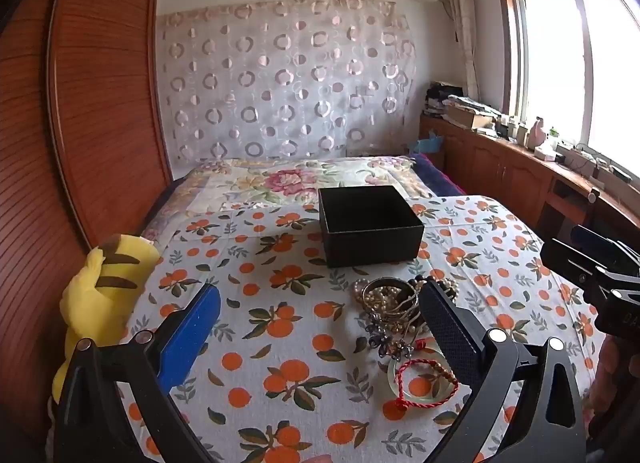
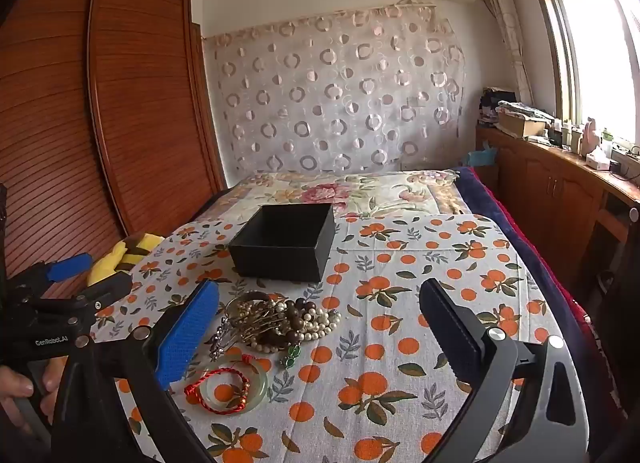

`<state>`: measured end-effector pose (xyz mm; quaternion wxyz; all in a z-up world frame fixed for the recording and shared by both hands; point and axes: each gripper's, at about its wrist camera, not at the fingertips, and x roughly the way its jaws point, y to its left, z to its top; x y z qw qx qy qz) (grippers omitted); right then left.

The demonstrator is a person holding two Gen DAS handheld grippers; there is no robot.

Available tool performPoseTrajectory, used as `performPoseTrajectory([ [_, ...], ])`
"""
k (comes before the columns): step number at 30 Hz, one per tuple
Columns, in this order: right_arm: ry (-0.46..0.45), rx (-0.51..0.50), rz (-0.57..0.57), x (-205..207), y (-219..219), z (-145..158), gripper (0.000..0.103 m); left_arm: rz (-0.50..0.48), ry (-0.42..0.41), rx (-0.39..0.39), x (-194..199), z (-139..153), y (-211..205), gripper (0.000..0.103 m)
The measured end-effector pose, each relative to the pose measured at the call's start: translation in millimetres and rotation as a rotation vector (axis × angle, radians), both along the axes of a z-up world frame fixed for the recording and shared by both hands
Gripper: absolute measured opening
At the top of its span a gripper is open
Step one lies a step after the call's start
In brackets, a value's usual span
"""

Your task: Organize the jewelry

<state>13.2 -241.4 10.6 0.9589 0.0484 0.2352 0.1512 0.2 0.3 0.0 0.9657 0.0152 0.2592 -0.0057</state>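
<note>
Left gripper (image 1: 320, 327): hovering over the bed, tilted downward, jaws standing wide with nothing between the pads; the black finger is overlapping the right edge of the jewelry in its own view.
Right gripper (image 2: 320, 327): also hanging above the bed, angled down, jaws spread wide and holding nothing; its blue finger is sitting just left of the jewelry in its view.
Jewelry pile (image 2: 276, 323): lying in a tangled heap on the bedspread, pearl strands, brown wooden beads and thin metal bangles all knotted together, just in front of the box.
Jade bangle (image 2: 256, 391): resting flat on the bedspread at the near side of the heap, with a red cord bracelet (image 2: 218, 383) lying across it.
Black box (image 1: 370, 225): sitting open and upright behind the heap, looking empty inside.
Bedspread (image 1: 280, 343): white cloth with an orange fruit print, covering the near part of the bed.
Yellow plush toy (image 1: 108, 287): lying at the left edge of the bed, beside the wooden wardrobe (image 1: 100, 103).
Person's hand (image 2: 20, 391): gripping the left gripper's handle at the lower left of the right wrist view.
</note>
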Motion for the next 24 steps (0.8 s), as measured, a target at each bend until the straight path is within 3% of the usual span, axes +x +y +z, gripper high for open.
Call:
performPoseTrajectory([
  [24, 0.003, -0.008, 0.002, -0.5, -0.4, -0.7, 0.101, -0.001, -0.012, -0.004, 1.6, 0.1, 0.2, 0.097],
])
